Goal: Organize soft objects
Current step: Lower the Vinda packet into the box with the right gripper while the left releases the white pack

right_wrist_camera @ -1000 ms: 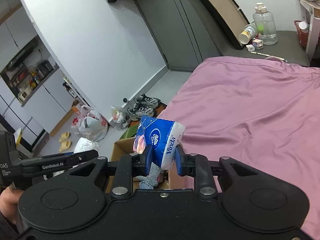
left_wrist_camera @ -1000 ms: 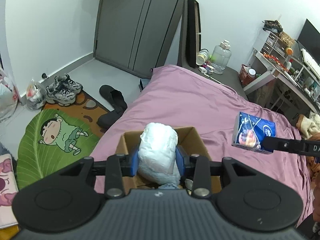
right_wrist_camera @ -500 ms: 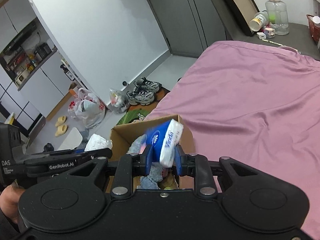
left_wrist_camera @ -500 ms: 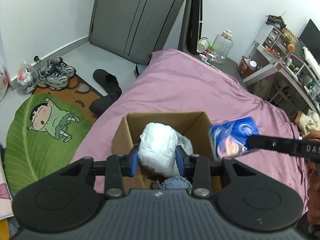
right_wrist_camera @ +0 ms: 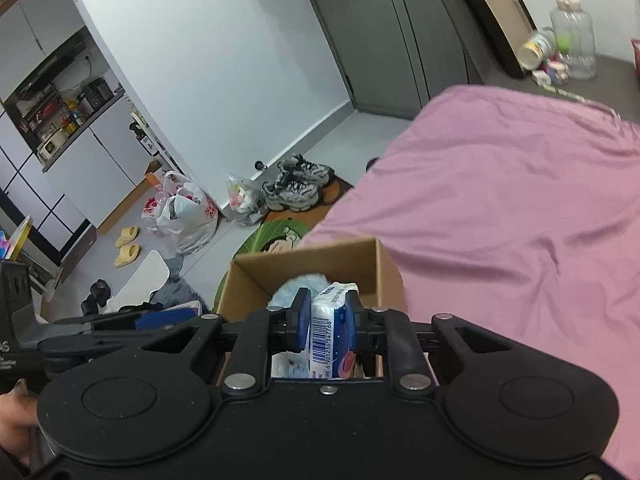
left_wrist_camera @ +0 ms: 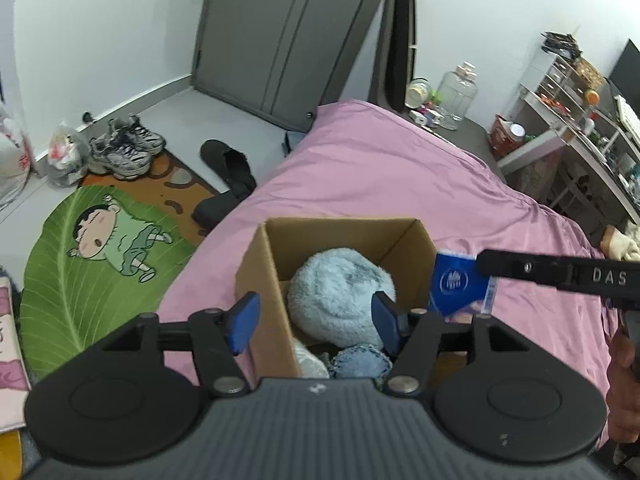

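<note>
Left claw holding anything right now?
No. The left claw is opening with nothing between its blue pads, which straddle the left wall of the cardboard box above the fluffy blue plush.

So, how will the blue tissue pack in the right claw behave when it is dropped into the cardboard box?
The blue plastic-wrapped tissue pack looks pinched narrow between the closing pads, so it is probably soft and light. Its flat shape should not roll. It would likely land gently on the fluffy pale-blue plush in the brown cardboard box.

Home bedroom: bed (left_wrist_camera: 400, 184) under pink sheet, grey wardrobe doors (left_wrist_camera: 288, 36), sneakers (left_wrist_camera: 126, 152) and cartoon floor mat (left_wrist_camera: 100, 252) beside bed, cluttered desk shelves (left_wrist_camera: 576, 92), kitchen cabinets (right_wrist_camera: 60, 120) through doorway.
</note>
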{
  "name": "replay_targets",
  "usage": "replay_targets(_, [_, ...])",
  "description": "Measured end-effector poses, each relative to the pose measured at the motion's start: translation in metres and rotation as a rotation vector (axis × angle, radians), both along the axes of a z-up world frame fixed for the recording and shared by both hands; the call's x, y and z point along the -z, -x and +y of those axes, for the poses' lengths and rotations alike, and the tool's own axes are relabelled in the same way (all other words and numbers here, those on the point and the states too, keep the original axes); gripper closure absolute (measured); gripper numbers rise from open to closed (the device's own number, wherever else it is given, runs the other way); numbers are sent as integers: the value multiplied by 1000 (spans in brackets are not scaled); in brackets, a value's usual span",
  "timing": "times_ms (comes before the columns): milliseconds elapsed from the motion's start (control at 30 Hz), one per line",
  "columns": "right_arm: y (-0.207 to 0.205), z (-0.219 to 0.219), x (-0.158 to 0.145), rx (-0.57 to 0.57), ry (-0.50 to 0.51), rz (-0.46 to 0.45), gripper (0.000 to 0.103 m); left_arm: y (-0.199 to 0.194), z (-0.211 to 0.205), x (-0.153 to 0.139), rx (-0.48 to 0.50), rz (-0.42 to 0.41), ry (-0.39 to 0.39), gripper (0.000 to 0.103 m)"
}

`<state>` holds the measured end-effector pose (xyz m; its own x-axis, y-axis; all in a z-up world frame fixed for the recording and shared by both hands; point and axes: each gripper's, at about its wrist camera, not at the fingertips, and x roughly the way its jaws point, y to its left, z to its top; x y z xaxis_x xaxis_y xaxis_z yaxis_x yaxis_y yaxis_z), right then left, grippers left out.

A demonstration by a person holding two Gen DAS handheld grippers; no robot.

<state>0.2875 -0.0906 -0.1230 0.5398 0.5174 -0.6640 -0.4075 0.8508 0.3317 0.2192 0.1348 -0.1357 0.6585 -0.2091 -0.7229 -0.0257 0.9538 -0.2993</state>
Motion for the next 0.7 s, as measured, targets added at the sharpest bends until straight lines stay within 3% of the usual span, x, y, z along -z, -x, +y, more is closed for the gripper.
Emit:
replay_targets(333, [-15, 29, -5, -24, 101, -102, 84, 9, 14, -8, -67, -11, -2, 36])
replay_targets(400, [-15, 32, -5, -18, 113, -107, 78, 9, 14, -8, -66, -16, -10, 31])
replay_targets(433, [-14, 32, -4, -13, 117, -110, 69, 9, 14, -8, -66, -13, -12, 28])
replay_targets(533, [-10, 28, -2, -8, 93, -97, 54, 7, 15, -4, -74, 2, -8, 24])
replay_targets(700, [-6, 14, -4, 14, 82, -58, 51, 9, 18, 0, -97, -4, -7, 19])
